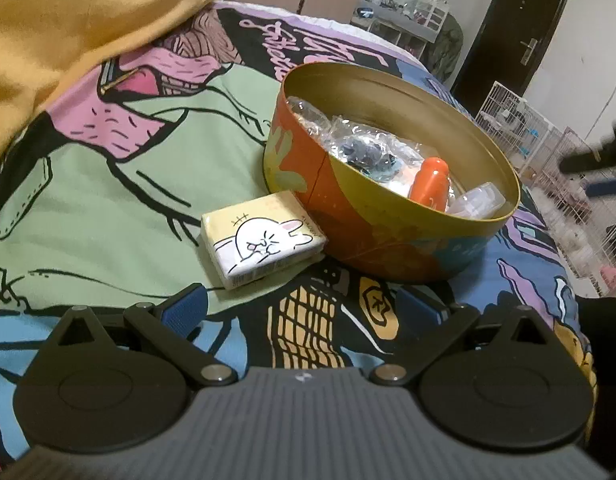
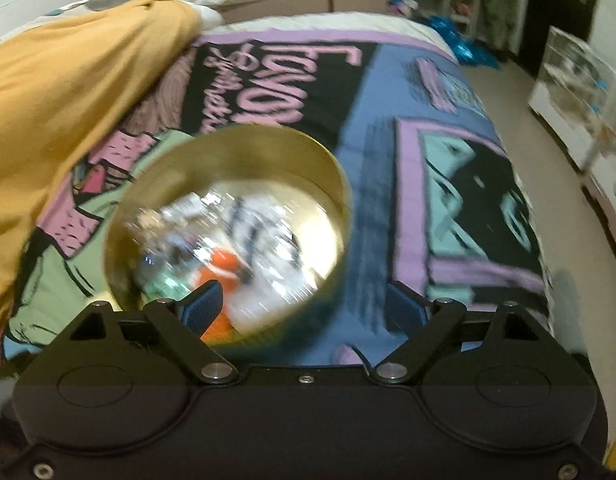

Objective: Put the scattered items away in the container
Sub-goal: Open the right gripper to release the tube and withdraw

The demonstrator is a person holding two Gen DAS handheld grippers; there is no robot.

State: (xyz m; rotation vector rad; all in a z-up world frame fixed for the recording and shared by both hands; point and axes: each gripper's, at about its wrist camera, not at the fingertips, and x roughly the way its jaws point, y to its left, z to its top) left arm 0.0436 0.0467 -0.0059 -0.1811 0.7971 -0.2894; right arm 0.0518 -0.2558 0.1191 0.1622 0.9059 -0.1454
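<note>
Spread across a bed, a cartoon-print quilt (image 1: 108, 184) is seen from the left wrist view, with a yellow blanket (image 1: 68, 20) bunched at its far left corner. A round tin (image 1: 359, 220) is set on the quilt, already holding clear wrappers, a small clear box and an orange tube (image 1: 429, 182). A tissue pack (image 1: 264, 240) printed with a rabbit is seen lying on the quilt, touching the tin's near wall. The left gripper (image 1: 304, 312) is held low before the pack, its blue fingers (image 1: 190, 310) spread wide with nothing between them. Part of the right gripper (image 1: 587, 160) is seen blurred at the right edge, with wire pet cages (image 1: 539, 132) and a dark door (image 1: 511, 28) behind it.

From the right wrist view, much blurred, the tin (image 2: 331, 184) is seen from above, just ahead of the right gripper (image 2: 304, 304). Its fingers (image 2: 204, 300) are spread wide and nothing is held.

By judgement, the tissue pack is the one item left outside. The next move calls for the left fingers to be closed across it and lifted over the rim. The tin's wall against the pack may crowd the far finger.
</note>
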